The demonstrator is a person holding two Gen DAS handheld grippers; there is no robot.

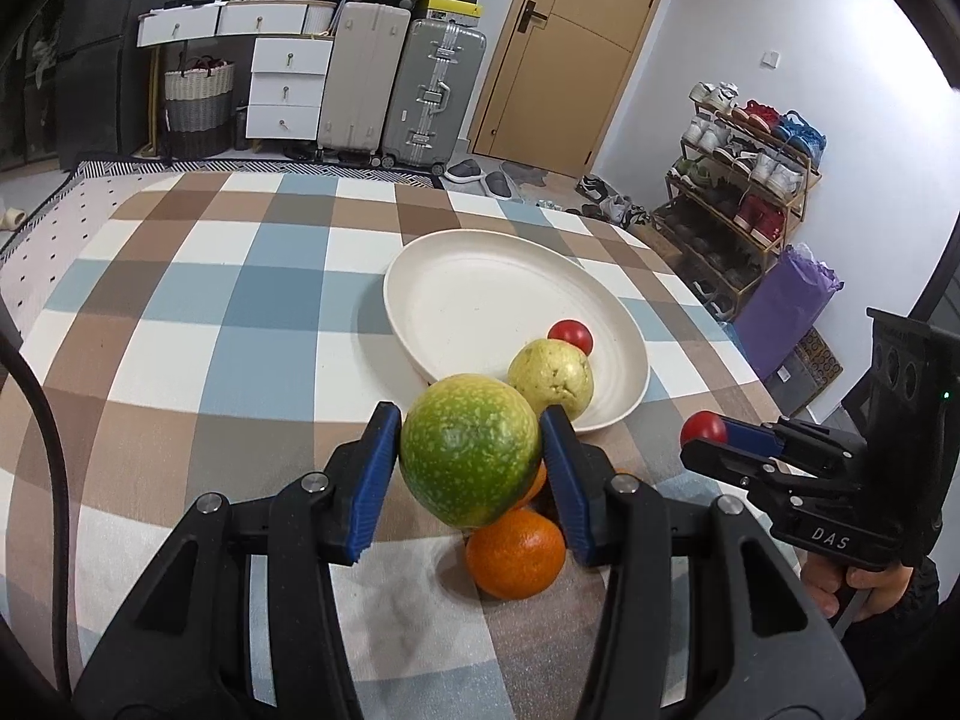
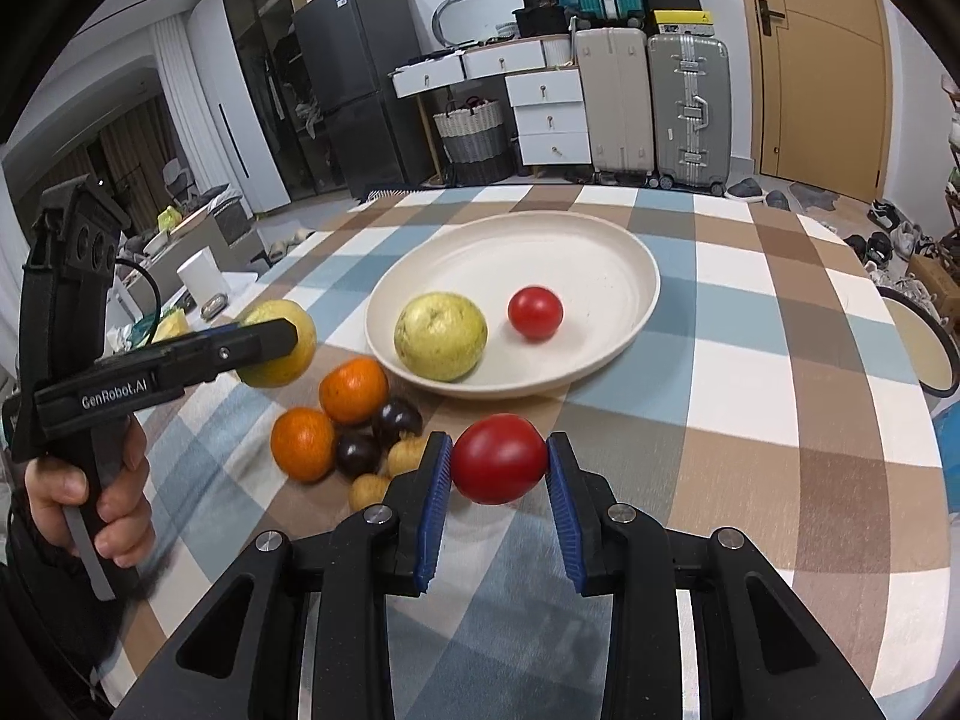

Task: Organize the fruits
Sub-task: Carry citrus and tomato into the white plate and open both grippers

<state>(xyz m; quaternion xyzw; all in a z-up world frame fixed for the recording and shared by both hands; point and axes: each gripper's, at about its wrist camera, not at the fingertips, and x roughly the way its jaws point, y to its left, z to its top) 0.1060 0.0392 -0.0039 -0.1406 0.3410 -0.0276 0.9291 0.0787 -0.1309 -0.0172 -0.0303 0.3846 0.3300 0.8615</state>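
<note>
My left gripper (image 1: 471,450) is shut on a green speckled fruit (image 1: 470,450) and holds it above the checked tablecloth, just in front of the cream plate (image 1: 480,264). My right gripper (image 2: 499,461) is shut on a red tomato (image 2: 499,459), held above the cloth near the plate's (image 2: 600,228) front rim. On the plate lie a pale yellow-green fruit (image 2: 440,336) and a small red tomato (image 2: 535,312). On the cloth to the left of the plate lie two oranges (image 2: 354,390), two dark plums (image 2: 396,420) and two small tan fruits (image 2: 369,491).
The table's right edge (image 2: 936,420) is near, with a round stool (image 2: 924,348) beyond it. Suitcases (image 2: 690,108), white drawers (image 2: 549,114) and a shoe rack (image 1: 738,192) stand off the table. A white box (image 2: 203,285) sits beyond the table's left side.
</note>
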